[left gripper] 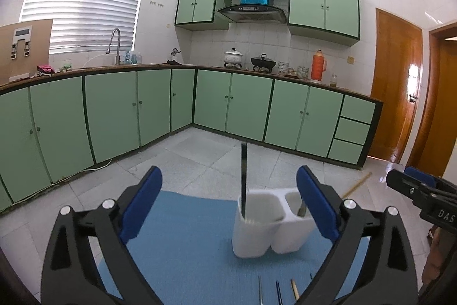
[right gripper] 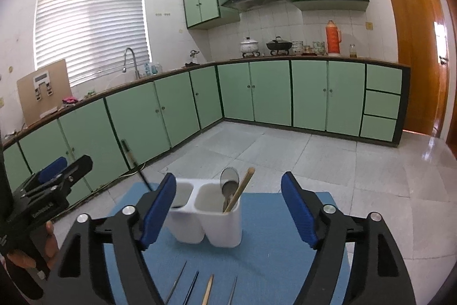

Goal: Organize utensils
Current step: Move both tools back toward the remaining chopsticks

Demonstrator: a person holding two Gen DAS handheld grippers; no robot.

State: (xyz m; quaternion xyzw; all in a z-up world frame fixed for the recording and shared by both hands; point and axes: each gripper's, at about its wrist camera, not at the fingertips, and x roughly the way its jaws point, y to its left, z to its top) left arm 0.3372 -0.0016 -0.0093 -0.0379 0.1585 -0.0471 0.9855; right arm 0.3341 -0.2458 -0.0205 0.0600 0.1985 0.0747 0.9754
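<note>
Left gripper (left gripper: 228,207): jaws spread wide, nothing between the blue pads (left gripper: 141,202). It points slightly downward across a blue mat (left gripper: 182,242), level with the white two-compartment utensil holder (left gripper: 257,233), which sits ahead between the fingertips but clear of both.

Right gripper (right gripper: 228,207): jaws also spread, nothing pinched. Same slight downward tilt, aimed at the holder (right gripper: 208,227) from the other side. A hand (right gripper: 42,247) wraps the left gripper's handle at the left edge of the right wrist view; the right gripper's black body shows at the right edge of the left wrist view.

Holder contents:
- In the left wrist view, a dark flat-handled utensil (left gripper: 243,179) stands nearly upright in the near compartment; which kind it is cannot be told.
- In the right wrist view, a metal spoon (right gripper: 230,182) sits bowl-up in the right compartment, with a bamboo chopstick (right gripper: 240,189) leaning beside it, tip pointing up and right.

Still on the mat, near edge, below the grippers: a row of thin utensil tips, some metal (right gripper: 177,282), one dark blue (right gripper: 192,285), one wooden (right gripper: 208,289). They lie side by side, apart from the holder.

Background: green kitchen cabinets (left gripper: 114,110), tiled floor.
</note>
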